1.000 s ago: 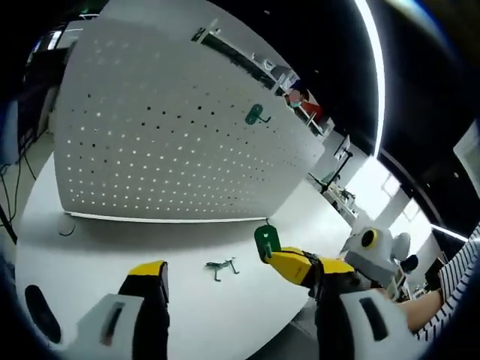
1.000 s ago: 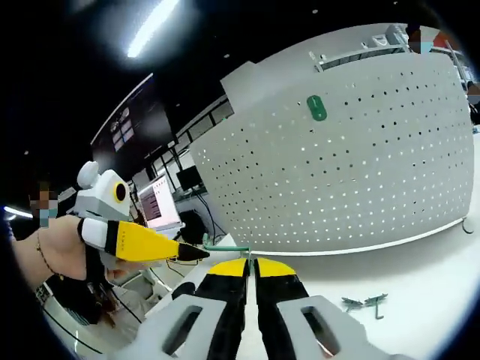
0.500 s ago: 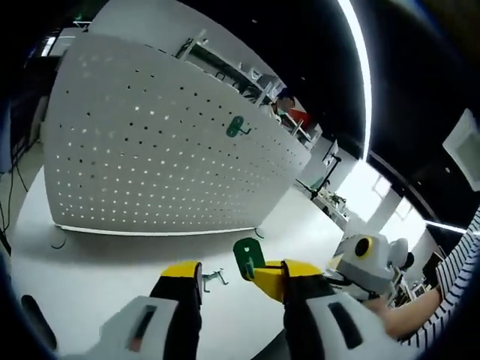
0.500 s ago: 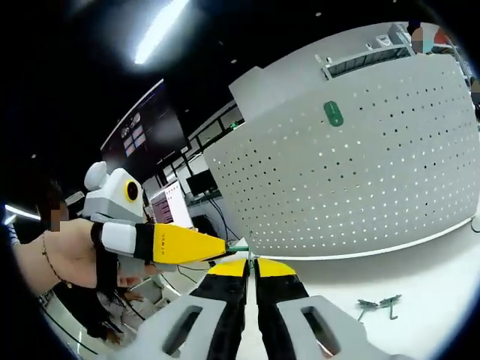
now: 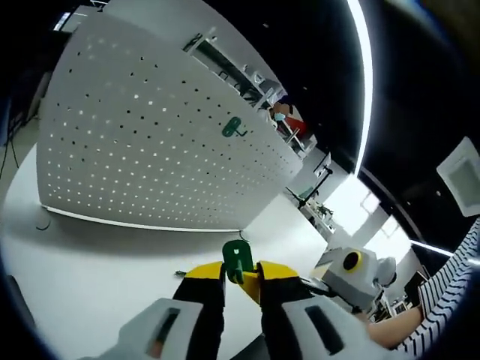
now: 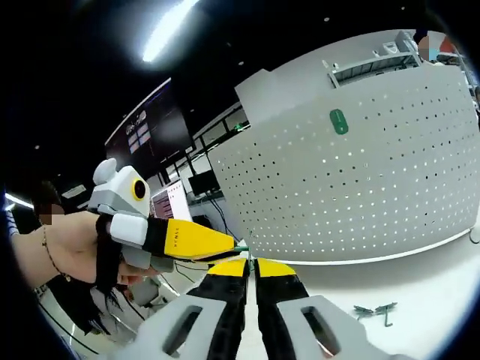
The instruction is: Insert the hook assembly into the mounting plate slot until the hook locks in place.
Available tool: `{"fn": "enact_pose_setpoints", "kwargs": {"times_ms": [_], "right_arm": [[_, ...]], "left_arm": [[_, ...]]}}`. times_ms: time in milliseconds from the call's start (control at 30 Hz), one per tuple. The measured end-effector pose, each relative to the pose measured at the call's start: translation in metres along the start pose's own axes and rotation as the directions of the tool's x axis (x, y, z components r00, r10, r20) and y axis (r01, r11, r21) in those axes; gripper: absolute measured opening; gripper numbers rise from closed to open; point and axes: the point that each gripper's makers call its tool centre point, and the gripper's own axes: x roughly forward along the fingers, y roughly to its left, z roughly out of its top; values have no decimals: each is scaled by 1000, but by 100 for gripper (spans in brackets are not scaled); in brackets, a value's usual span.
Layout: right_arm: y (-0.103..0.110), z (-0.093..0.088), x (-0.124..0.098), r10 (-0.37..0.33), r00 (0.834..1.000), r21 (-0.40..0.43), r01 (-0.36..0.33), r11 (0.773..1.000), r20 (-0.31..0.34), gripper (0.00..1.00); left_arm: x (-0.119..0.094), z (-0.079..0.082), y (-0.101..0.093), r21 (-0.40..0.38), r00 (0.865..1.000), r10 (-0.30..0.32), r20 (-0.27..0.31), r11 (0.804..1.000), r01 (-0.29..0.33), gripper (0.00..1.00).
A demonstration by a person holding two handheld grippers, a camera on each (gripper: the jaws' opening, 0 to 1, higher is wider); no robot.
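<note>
A green hook plate (image 5: 238,257) stands face-on between the yellow tips of my left gripper (image 5: 240,271), whose jaws have drawn in against its two edges. My right gripper (image 6: 251,264) is shut on the same hook, seen edge-on as a thin green strip (image 6: 241,247) at its tips. The left gripper (image 6: 232,247) comes in from the left and meets that strip. The right gripper's white body (image 5: 352,270) shows at the right. Behind stands the white perforated mounting plate (image 5: 135,150) (image 6: 375,187), with another green hook (image 5: 233,127) (image 6: 339,121) hung high on it.
The panel stands on a white table (image 5: 82,255) (image 6: 442,277). Loose metal hook parts (image 6: 375,309) lie on it to the right. A person's hand (image 6: 64,251) holds the left gripper, and a striped sleeve (image 5: 454,277) shows far right. A monitor (image 6: 166,202) sits behind.
My left gripper's jaws went from wide apart to drawn in around the green hook, which the right gripper kept holding. Both views shifted slightly.
</note>
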Motion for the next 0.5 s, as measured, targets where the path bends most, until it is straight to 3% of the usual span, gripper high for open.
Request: {"fn": "enact_pose_setpoints", "kwargs": {"times_ms": [500], "right_arm": [[-1, 2, 0, -2, 1000, -19, 2, 1000, 16, 0]], "left_arm": [[7, -3, 1, -73, 1000, -20, 12, 997, 20, 8]]}}
